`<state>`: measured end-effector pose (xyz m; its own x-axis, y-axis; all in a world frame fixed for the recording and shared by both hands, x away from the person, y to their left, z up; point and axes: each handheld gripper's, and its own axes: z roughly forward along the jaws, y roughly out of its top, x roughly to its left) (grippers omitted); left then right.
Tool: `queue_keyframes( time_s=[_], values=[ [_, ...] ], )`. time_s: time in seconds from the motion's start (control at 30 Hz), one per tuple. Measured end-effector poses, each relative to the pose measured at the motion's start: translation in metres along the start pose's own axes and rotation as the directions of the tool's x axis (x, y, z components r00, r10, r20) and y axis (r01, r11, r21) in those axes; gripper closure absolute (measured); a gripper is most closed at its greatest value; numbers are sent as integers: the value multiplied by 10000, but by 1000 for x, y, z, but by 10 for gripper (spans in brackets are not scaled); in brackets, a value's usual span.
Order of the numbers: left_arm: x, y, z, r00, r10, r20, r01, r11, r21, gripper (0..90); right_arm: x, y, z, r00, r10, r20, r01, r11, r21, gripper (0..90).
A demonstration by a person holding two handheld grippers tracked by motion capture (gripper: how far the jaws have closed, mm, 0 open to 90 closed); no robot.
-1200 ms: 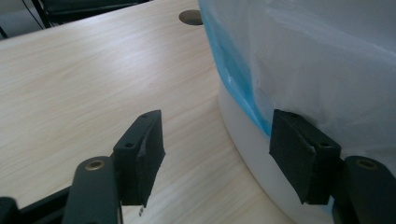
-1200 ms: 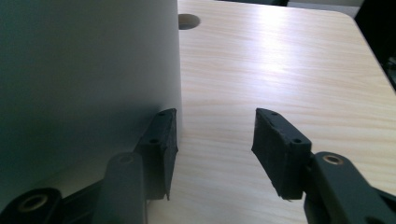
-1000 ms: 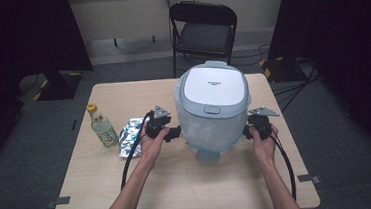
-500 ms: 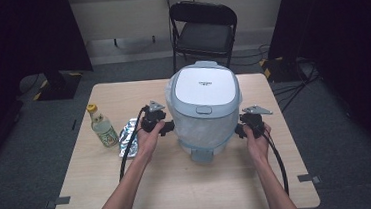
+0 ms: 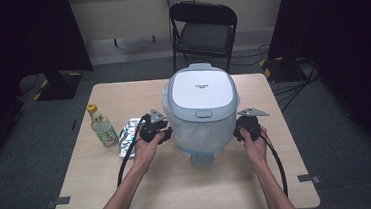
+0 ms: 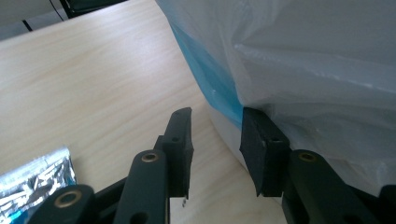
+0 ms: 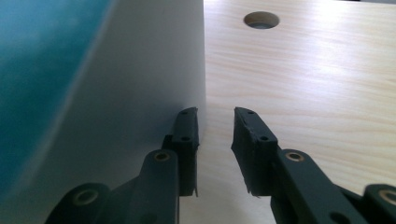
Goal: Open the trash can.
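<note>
A white rice cooker [image 5: 200, 91] wrapped in a clear plastic bag with a blue band stands mid-table. My left gripper [image 5: 168, 134] sits low at its left side. In the left gripper view the left gripper [image 6: 212, 116] is open with bare table in the gap, one jaw against the bagged cooker [image 6: 303, 56]. My right gripper [image 5: 236, 130] is at the cooker's right side. In the right gripper view the right gripper [image 7: 215, 112] is open with nothing in its narrow gap, one jaw beside the cooker wall [image 7: 116, 93]. Both pairs of jaws have just been closing.
A small bottle with a yellow cap [image 5: 103, 127] and a foil packet [image 5: 128, 135] lie left of the left gripper on the wooden table [image 5: 180, 185]. A black folding chair [image 5: 203, 30] stands behind the table. A round hole [image 7: 261, 19] pierces the tabletop.
Both hands have drawn in against the cooker's sides. The cooker has shifted a little to the left on the table.
</note>
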<state>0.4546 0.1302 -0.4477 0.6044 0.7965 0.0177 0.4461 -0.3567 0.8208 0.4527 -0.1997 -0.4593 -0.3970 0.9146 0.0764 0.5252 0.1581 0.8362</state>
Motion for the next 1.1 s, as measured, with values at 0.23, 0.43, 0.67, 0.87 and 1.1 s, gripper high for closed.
queue_keyframes(
  time_s=[0.23,0.43,0.67,0.87,1.1],
  values=[
    [-5,-11,-9,9992,-386,109,389,9989,-268,688,8,-3,-8,9990,-16,-451,18,10000,45,770],
    [-9,-17,-18,9998,-208,74,210,9995,-220,698,14,-6,-18,9986,-120,-522,121,9999,15,770],
    [-1,-23,-20,9982,248,-548,-241,9996,134,341,13,-6,-23,9988,-438,197,435,9990,137,374],
    [22,-26,-8,9885,-793,-1290,864,9950,499,355,-3,3,-10,9957,-199,906,200,9998,-1,231],
    [31,-6,9,9849,-1390,-1036,1398,9902,9,335,-8,16,9,9943,263,1030,-205,9982,-568,266]
  ],
)
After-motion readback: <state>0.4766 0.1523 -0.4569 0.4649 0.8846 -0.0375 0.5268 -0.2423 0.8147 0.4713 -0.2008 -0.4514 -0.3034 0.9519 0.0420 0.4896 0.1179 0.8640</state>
